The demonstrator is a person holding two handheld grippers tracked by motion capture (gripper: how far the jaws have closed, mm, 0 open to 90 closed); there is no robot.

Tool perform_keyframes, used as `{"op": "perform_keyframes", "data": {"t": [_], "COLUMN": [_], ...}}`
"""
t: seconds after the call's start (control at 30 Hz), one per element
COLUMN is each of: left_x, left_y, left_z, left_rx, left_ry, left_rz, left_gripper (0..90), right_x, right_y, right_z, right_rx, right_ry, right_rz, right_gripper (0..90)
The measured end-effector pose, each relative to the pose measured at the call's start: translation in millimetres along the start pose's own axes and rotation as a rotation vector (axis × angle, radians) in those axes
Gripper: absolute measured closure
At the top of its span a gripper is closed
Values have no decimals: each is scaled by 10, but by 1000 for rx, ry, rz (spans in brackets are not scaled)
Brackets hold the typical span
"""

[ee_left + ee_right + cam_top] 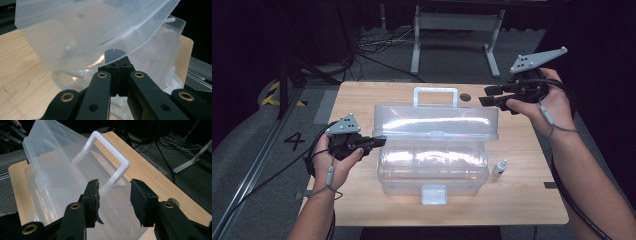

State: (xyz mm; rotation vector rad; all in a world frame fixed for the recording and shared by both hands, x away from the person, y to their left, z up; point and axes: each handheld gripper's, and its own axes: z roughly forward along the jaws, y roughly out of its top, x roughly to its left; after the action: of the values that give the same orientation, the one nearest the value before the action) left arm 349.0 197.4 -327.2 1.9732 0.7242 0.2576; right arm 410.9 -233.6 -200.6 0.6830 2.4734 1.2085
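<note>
Presently catalogued, from the tongs outward:

1. Left gripper [374,143]: jaws clenched tight. In the left gripper view the tips [114,55] meet right at the lower rim of the lid; whether they pinch that rim or only press against it cannot be told. It sits at the left end of the clear plastic toolbox [432,167].

2. Right gripper [490,96]: released, jaws standing apart with nothing between them. It hangs in the air off the right rear corner of the box, well clear of it, aimed back toward the white carry handle [110,161], which shows ahead of the jaws.

3. Lid [437,121]: transparent, hinged, raised partway and tilted back, just ahead of the left jaws and ahead of the right ones.

4. Box base: just beyond the left gripper, front latch tab [434,194] facing the person; the inside looks bare, as far as the glare allows.

5. Small dropper bottle [499,169]: upright, just beside the box's right end, below the right gripper.

6. Wooden table [522,200]: bears all of the above.

Progress, as judged: the lid is half open and steadied at one end; finishing the swing, or loading the bottle, is left.
</note>
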Motion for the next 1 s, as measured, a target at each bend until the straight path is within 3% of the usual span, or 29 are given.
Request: {"op": "perform_keyframes", "data": {"t": [0.5,0.77,1.0], "left_x": [7,-2,-7], "left_y": [23,24,23], "left_z": [3,5,8], "left_rx": [-13,-14,-21], "left_ry": [11,17,25], "left_rz": [-5,-9,-9], "left_gripper": [899,900,900], "right_x": [246,396,520], "right_y": [-606,-949,-1162], "right_z": [-385,-402,-320], "right_rx": [-50,-77,-81], "right_ry": [-29,-17,-8], "right_rz": [49,70,68], "right_gripper": [670,821,895]}}
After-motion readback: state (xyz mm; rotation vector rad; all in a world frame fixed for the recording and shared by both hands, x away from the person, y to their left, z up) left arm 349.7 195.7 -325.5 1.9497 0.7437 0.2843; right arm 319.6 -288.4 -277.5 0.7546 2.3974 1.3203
